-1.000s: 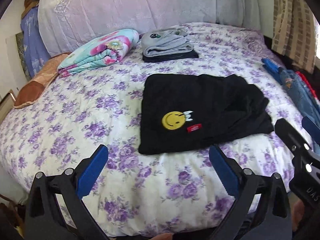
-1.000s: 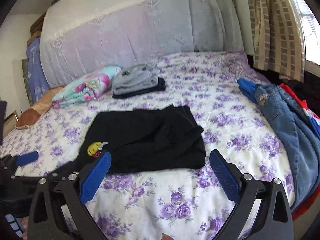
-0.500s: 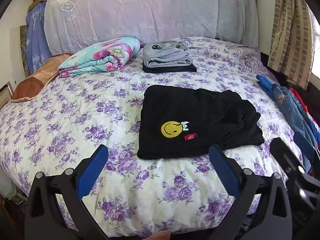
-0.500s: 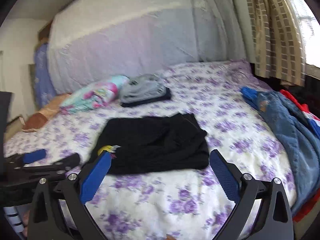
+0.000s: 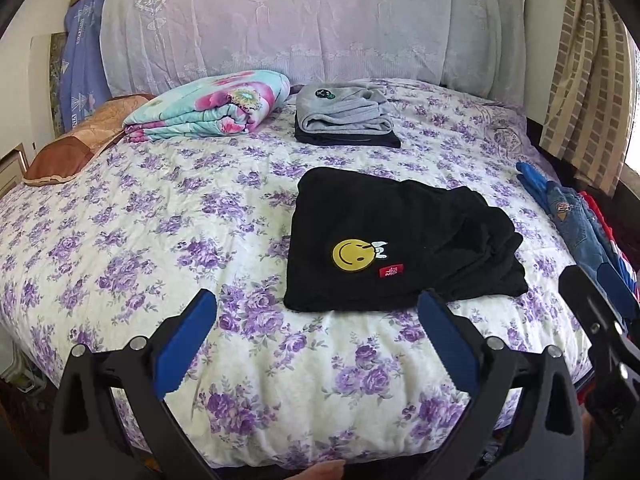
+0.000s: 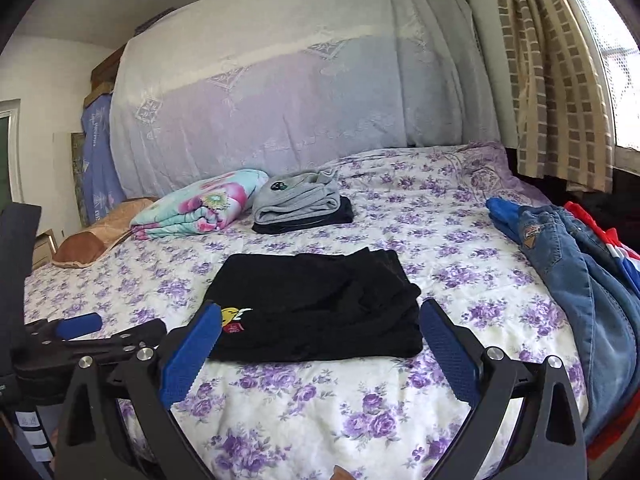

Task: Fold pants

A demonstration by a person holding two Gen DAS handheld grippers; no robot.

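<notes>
Nearest the left wrist camera, the left gripper [image 5: 316,328] hangs over the foot of the bed with its blue-padded jaws spread wide and nothing between them. At the right edge of that view the right gripper [image 5: 600,308] shows as a black frame with a blue pad. In its own camera the right gripper [image 6: 320,338] also stands wide apart and empty, and the left gripper [image 6: 100,328] lies low at the left edge there, its blue pad pointing toward the middle of the bed.

Both tools are held above the bedspread [image 5: 140,220], white with purple flowers, without touching any cloth. Just beyond the fingertips lie the black pants [image 5: 400,240], folded into a rough rectangle on the near middle of the bed. Their left part is flat and smooth; the right part is bunched in thicker, uneven layers. A yellow smiley patch [image 5: 352,255] faces up near the front left corner, with a small red tag [image 5: 391,271] just beside it.

To the right, at the bed's edge, a heap of blue jeans [image 6: 580,264] lies with red cloth showing behind it. Farther back, a folded grey garment [image 5: 344,110] sits on top of a dark one. Left of that stack lies a folded floral blanket [image 5: 216,108] in turquoise and pink, and beyond it a brown pillow [image 5: 80,140]. A pale lace cover [image 5: 300,24] drapes the headboard, and a checked curtain [image 6: 552,80] hangs at the right.
</notes>
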